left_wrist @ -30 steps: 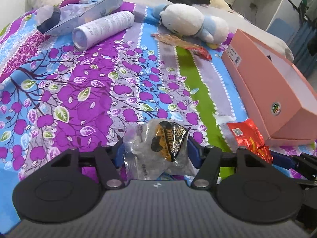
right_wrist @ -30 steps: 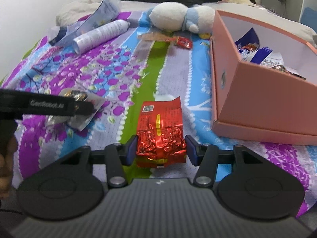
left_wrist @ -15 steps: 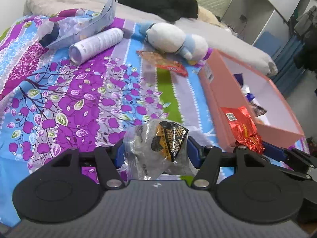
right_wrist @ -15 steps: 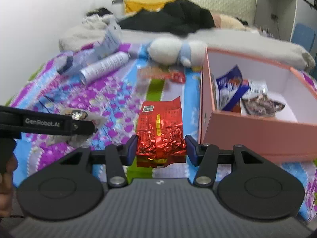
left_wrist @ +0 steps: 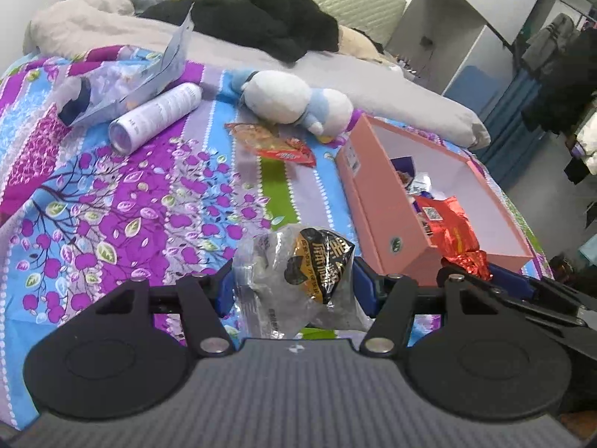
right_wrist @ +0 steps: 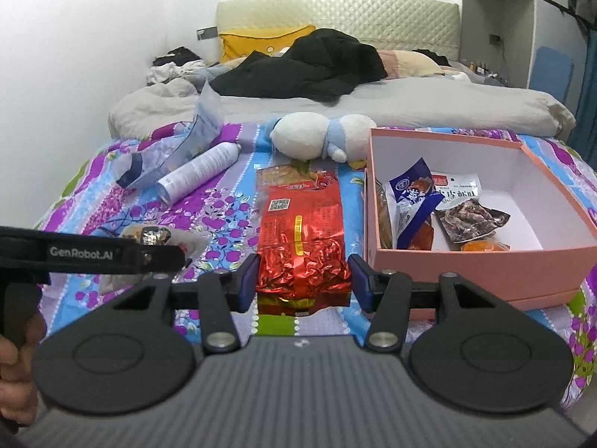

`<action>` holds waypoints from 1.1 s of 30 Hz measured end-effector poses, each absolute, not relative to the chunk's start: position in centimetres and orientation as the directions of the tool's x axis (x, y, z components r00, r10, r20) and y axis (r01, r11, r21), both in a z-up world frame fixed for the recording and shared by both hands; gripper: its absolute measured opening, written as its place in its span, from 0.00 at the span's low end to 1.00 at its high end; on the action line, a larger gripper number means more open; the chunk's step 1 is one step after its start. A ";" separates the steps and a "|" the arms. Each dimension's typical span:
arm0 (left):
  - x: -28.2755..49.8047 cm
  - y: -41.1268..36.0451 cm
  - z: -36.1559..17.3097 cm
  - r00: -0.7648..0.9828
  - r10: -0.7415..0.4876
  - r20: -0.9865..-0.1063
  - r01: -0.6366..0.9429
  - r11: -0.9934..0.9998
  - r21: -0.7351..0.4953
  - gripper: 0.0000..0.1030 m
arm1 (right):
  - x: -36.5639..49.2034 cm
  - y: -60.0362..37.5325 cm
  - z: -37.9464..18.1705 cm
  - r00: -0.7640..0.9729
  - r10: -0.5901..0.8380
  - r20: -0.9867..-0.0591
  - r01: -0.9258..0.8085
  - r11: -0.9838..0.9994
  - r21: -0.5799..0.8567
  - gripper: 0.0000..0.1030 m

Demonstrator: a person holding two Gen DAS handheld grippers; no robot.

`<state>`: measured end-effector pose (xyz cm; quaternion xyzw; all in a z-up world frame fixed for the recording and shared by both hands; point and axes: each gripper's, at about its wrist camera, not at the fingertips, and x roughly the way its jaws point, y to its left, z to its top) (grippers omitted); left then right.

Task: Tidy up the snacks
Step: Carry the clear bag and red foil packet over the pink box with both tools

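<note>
Carrying two packets at once is where the risk lies; the left claw [left_wrist: 294, 283] is clamped on a clear crinkled snack bag [left_wrist: 298, 276] with a black-and-gold label, and the right claw [right_wrist: 303, 280] is clamped on a red foil packet [right_wrist: 300, 242], both held above the patterned bedspread [left_wrist: 112, 205] and short of the pink box [right_wrist: 485, 265]; that box sits to the right on the bed, open, with several packets already lying in it. Slippery film gripped only at its lower end could slide out of the pads if either hand swings fast, dropping a packet onto the bed; the red foil packet stands tall and could catch the near wall of the box if it crosses too low; in the left view the two claws sit close together, so they could knock each other over the box, where room is tight. Another red-and-orange wrapper [left_wrist: 276, 145] lies near the plush toy [left_wrist: 294, 100], not yet collected; a spray can [left_wrist: 156, 115] lies well apart to the left, out of the way.
</note>
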<state>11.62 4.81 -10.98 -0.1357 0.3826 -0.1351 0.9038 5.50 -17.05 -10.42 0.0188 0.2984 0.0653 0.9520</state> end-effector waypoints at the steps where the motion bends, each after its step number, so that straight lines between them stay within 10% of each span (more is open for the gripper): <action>1: 11.5 4.5 -10.7 0.670 -0.354 -0.653 0.148 0.925 -0.350 0.65 | 5.3 -17.2 -10.2 0.815 0.133 -0.565 -0.108 0.991 0.077 0.52; 33: 20.1 -11.9 -9.2 0.548 -0.515 -0.659 0.354 0.857 -0.375 0.65 | 9.1 -30.7 -10.2 0.790 -0.012 -0.613 0.100 0.989 0.110 0.52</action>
